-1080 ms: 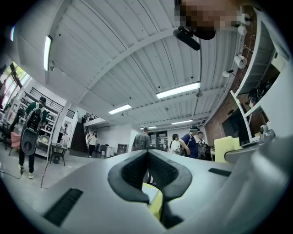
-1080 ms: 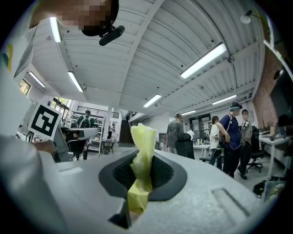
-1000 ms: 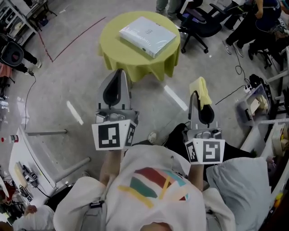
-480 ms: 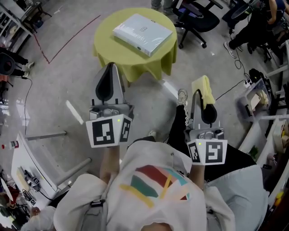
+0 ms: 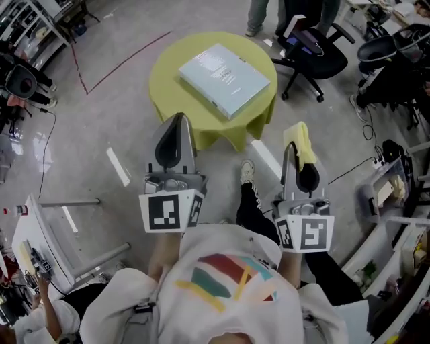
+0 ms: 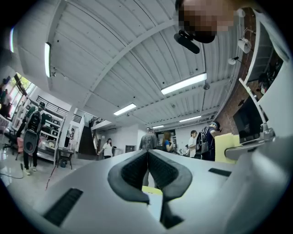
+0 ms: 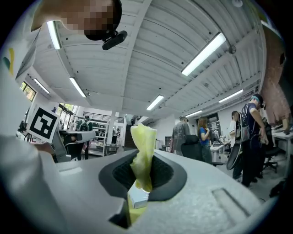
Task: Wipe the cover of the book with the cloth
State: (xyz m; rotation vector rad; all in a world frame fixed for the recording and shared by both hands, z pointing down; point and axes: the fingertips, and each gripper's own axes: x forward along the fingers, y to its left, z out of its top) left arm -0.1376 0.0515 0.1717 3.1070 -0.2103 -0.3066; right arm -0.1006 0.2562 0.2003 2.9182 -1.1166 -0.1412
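Note:
A pale blue book [image 5: 224, 78] lies flat on a small round table with a yellow-green tablecloth [image 5: 168, 91], ahead of me in the head view. My left gripper [image 5: 176, 119] is shut with nothing between its pads [image 6: 147, 169], and it hovers over the floor just short of the table's near edge. My right gripper [image 5: 295, 140] is shut on a yellow cloth [image 5: 299, 140], which sticks up from the pads as a crumpled strip [image 7: 143, 153]. That gripper hangs over bare floor to the right of the table, away from the book.
Black office chairs [image 5: 311, 50] stand behind and to the right of the table. A person's legs [image 5: 256, 13] are at the far side. A metal frame [image 5: 67, 222] and cables lie on the floor at my left, boxes and a cable [image 5: 388, 188] at my right.
The table and book have shifted toward the right and sit closer to both grippers as I step forward. The right gripper keeps its hold on the cloth.

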